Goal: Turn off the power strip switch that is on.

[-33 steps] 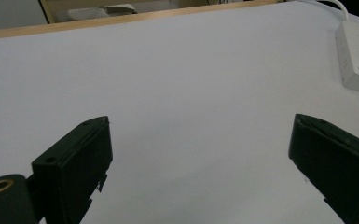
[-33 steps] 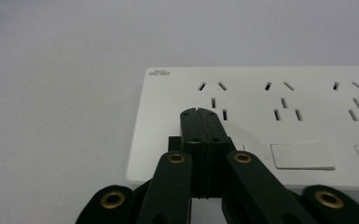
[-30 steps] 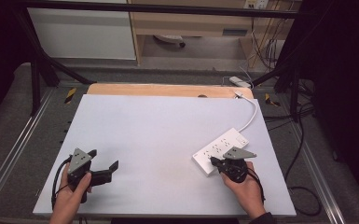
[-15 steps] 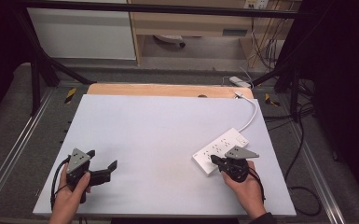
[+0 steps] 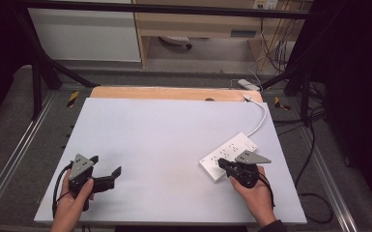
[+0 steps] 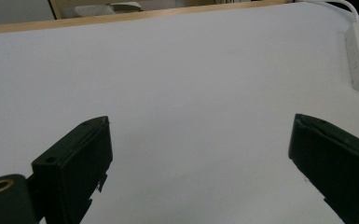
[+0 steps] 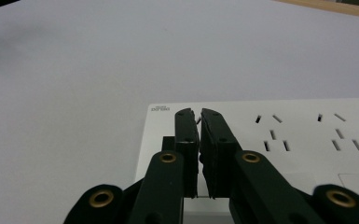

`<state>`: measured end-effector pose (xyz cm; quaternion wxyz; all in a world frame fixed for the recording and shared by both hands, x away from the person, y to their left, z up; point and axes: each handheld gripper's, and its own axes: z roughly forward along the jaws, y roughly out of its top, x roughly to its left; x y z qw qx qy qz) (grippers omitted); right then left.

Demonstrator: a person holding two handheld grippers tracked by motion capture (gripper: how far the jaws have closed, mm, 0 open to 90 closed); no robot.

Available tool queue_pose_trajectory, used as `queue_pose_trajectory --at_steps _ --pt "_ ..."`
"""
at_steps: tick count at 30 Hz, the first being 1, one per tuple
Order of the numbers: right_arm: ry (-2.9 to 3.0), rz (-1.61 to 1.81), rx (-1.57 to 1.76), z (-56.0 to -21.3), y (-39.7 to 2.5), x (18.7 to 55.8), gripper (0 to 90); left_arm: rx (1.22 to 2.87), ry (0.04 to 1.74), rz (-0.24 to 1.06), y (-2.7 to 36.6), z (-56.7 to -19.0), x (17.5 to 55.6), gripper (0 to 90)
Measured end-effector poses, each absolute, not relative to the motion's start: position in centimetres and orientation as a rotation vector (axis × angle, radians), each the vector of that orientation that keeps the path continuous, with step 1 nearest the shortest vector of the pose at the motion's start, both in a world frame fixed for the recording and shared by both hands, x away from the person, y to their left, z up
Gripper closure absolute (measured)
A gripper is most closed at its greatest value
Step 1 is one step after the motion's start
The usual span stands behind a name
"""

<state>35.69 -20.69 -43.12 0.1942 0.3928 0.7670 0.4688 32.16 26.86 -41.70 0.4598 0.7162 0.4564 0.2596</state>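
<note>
Near the right edge of the table (image 5: 174,140) lies a white power strip (image 5: 227,155), set at a slant, its white cord (image 5: 261,116) curving away to the far right corner and over the edge. Its near end sits under the right gripper (image 5: 224,166), whose jaws are pressed together with nothing between them; in the right gripper view they hover just over the strip's end, beside the first sockets. A hand (image 5: 253,193) holds that gripper from the near edge. Well apart, at the near left, the left gripper (image 5: 107,175) rests in the other hand (image 5: 72,198) with its jaws spread wide over bare tabletop. The surface is a plain, pale grey sheet, with a strip of light wood (image 5: 169,93) showing along its far edge. Metal rails (image 5: 9,164) flank the table on both sides. Beyond, the floor is grey, a white panel (image 5: 84,34) stands at far left, a wooden shelf unit (image 5: 198,21) at far centre, and loose cables (image 5: 275,48) hang at far right.
</note>
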Motion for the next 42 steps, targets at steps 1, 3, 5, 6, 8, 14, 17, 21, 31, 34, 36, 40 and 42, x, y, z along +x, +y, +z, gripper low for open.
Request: queue_pose_trajectory --at_steps 1,3,5,6,8,14,17,21,31,34,36,40,42 --pt "2.147 1.32 1.104 -43.1 -20.7 35.7 83.6 1.763 1.124 0.64 26.9 -41.7 32.2 6.3" --pt "2.136 1.332 1.094 -42.9 -20.7 35.6 80.7 1.763 1.124 0.64 26.9 -41.7 32.2 6.3" --pt "2.121 1.351 1.094 -42.8 -20.8 35.6 75.7 1.762 1.124 0.639 26.9 -41.7 32.2 6.3" --pt "2.114 1.363 1.094 -42.7 -20.8 35.6 72.7 1.762 1.123 0.639 26.9 -41.7 32.2 6.3" --pt "2.1 1.373 1.098 -42.6 -20.9 35.6 65.3 1.763 1.122 0.638 26.9 -41.7 32.2 6.3" --pt "2.058 1.375 1.115 -42.3 -20.7 35.7 38.4 1.762 1.123 0.639 26.9 -41.7 32.2 6.3" --pt "2.043 1.366 1.118 -42.2 -20.6 35.7 27.2 1.762 1.122 0.637 26.9 -41.7 32.1 6.3" --pt "2.004 1.369 1.134 -41.9 -20.5 35.7 13.8 1.763 1.12 0.637 26.9 -41.7 32.1 6.3" --pt "1.932 1.407 1.123 -40.9 -21.4 35.2 2.0 1.759 1.125 0.638 26.9 -41.7 32.1 6.3" --pt "1.922 1.42 1.107 -40.7 -21.7 35.0 2.2 1.759 1.124 0.639 27.0 -41.7 32.1 6.3" --pt "1.916 1.422 1.089 -40.6 -21.9 34.9 2.1 1.756 1.125 0.64 27.0 -41.7 32.1 6.3" --pt "1.889 1.424 1.063 -40.5 -22.2 34.6 2.1 1.754 1.126 0.64 27.1 -41.7 32.1 6.3" --pt "1.876 1.429 1.06 -40.4 -22.5 34.5 2.3 1.75 1.126 0.639 27.1 -41.7 32.1 6.2"
